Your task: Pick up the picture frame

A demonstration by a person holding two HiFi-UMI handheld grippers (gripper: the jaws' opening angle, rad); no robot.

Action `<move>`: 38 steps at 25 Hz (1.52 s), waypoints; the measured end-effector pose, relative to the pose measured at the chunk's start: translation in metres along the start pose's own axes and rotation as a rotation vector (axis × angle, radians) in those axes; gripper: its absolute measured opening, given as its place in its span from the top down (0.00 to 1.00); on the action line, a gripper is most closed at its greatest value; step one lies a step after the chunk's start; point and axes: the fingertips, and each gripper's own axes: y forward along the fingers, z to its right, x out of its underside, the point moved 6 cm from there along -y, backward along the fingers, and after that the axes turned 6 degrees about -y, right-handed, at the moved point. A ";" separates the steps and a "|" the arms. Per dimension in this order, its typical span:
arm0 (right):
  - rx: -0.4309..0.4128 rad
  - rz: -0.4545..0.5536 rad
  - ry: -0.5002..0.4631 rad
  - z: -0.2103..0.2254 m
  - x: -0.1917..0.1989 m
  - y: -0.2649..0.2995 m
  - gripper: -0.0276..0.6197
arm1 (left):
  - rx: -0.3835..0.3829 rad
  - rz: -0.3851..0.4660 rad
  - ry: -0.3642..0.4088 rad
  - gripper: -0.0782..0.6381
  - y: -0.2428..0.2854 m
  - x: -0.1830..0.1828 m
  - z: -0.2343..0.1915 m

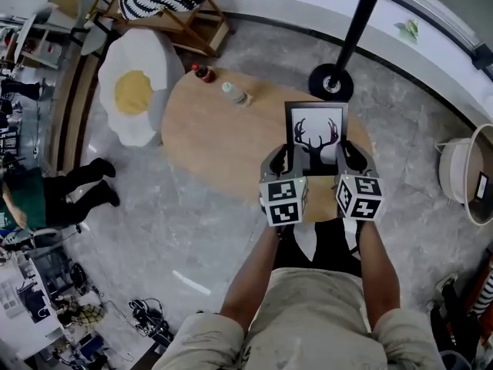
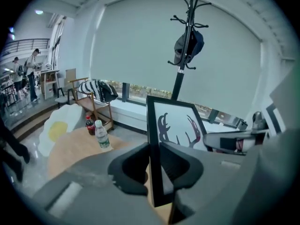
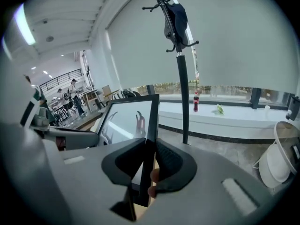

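Two hand-held grippers (image 1: 282, 160) (image 1: 348, 157), one picture frame (image 1: 316, 132)

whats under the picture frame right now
Only the wooden table shows below the picture frame, which the left gripper and right gripper clamp. The patch directly beneath is covered.

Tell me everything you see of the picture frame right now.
The picture frame is a thin black rectangle around a white print of a black antlered deer silhouette, with a glossy front. It is upright, portrait, above the wooden table, gripped by its side edges: the left gripper clamps the left edge, the right gripper the right.
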 end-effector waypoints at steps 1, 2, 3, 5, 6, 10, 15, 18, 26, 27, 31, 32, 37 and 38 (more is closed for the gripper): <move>0.001 0.021 -0.005 -0.001 -0.008 -0.007 0.85 | 0.001 0.019 0.008 0.78 -0.007 -0.007 0.004; 0.001 0.045 -0.013 -0.002 -0.018 -0.013 0.85 | 0.002 0.040 0.017 0.78 -0.013 -0.016 0.006; 0.002 0.072 -0.022 -0.003 -0.029 -0.017 0.85 | 0.003 0.063 0.027 0.78 -0.017 -0.026 0.009; 0.005 0.126 -0.042 -0.003 -0.054 -0.025 0.85 | 0.011 0.114 0.046 0.78 -0.024 -0.048 0.014; 0.007 0.148 -0.049 -0.003 -0.065 -0.030 0.85 | 0.015 0.138 0.054 0.78 -0.029 -0.058 0.017; 0.012 0.225 -0.066 -0.006 -0.099 -0.053 0.85 | 0.038 0.213 0.075 0.78 -0.052 -0.091 0.030; 0.032 0.312 -0.087 -0.006 -0.135 -0.075 0.85 | 0.057 0.295 0.116 0.78 -0.068 -0.125 0.043; 0.044 0.366 -0.097 -0.004 -0.155 -0.084 0.85 | 0.071 0.344 0.136 0.78 -0.076 -0.147 0.052; 0.047 0.524 -0.137 -0.011 -0.212 -0.122 0.85 | 0.100 0.511 0.188 0.78 -0.116 -0.201 0.072; 0.045 0.543 -0.141 -0.012 -0.219 -0.127 0.85 | 0.100 0.532 0.197 0.78 -0.123 -0.207 0.074; 0.042 0.622 -0.165 -0.018 -0.246 -0.151 0.85 | 0.108 0.612 0.214 0.78 -0.146 -0.231 0.082; 0.042 0.643 -0.173 -0.020 -0.252 -0.157 0.85 | 0.108 0.632 0.223 0.78 -0.151 -0.235 0.084; 0.048 0.750 -0.219 -0.031 -0.282 -0.185 0.85 | 0.121 0.741 0.256 0.78 -0.182 -0.263 0.092; 0.050 0.771 -0.231 -0.033 -0.287 -0.190 0.85 | 0.118 0.762 0.267 0.78 -0.187 -0.268 0.093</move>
